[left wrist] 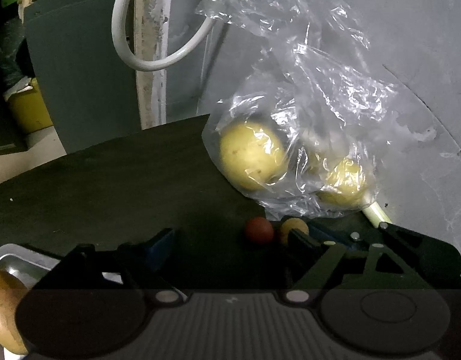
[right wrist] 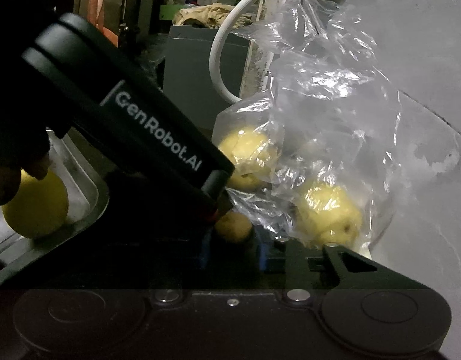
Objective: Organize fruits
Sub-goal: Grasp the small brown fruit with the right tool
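Since the small yellow fruit [right wrist: 233, 226] sits at twelve o'clock between your right claw [right wrist: 233, 252]'s spread fingers, it's nearest; your left claw [left wrist: 230, 240] gapes empty.

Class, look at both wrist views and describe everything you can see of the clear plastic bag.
The plastic bag is thin, clear and heavily crinkled, catching bright glints. Its upper part stands loose and open-looking against the pale wall; its lower part rests on the dark table. Inside lie yellow-green round fruits, at least two, pressed against the film. A small yellowish fruit sits just outside its lower edge. No gripper visibly holds it.
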{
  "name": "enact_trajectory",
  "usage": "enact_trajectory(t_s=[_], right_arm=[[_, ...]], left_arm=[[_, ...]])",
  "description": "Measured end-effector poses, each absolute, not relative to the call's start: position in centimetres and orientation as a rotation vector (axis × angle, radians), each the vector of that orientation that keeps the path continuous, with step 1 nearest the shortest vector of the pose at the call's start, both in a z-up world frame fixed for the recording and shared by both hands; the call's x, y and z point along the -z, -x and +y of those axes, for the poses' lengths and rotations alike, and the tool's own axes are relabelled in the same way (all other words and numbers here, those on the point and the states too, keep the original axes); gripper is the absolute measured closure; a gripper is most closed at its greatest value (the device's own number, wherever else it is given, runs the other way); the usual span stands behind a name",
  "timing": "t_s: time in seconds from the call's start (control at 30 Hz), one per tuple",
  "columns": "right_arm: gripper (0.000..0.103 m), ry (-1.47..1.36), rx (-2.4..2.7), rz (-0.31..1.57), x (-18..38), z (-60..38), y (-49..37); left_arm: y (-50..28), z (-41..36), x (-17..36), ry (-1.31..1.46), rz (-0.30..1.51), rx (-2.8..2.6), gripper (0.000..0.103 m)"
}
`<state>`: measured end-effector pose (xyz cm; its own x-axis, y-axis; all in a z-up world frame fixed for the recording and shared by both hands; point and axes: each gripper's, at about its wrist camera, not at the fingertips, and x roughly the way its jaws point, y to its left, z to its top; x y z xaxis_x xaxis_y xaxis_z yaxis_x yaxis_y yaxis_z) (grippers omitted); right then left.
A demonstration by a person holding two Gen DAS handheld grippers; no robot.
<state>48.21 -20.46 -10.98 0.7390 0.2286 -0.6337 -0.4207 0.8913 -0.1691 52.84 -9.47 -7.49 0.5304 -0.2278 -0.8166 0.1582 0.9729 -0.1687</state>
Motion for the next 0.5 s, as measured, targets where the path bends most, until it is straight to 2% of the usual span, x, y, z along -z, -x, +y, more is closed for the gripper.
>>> enact_trajectory(t_s=[0.3, 0.5], right_arm=[[0.073, 0.288, -0.336, 0.660, 10.8, -21.7, -47.2], [0.073, 0.242, -0.320, 0.666, 10.5, -22.6, -46.2]], left_arm=[[-53.4, -10.4, 8.7, 0.071, 0.992, 0.224, 0.029], [-53.5, -11.0, 8.8, 0.074, 0.983, 0.227, 0.045]])
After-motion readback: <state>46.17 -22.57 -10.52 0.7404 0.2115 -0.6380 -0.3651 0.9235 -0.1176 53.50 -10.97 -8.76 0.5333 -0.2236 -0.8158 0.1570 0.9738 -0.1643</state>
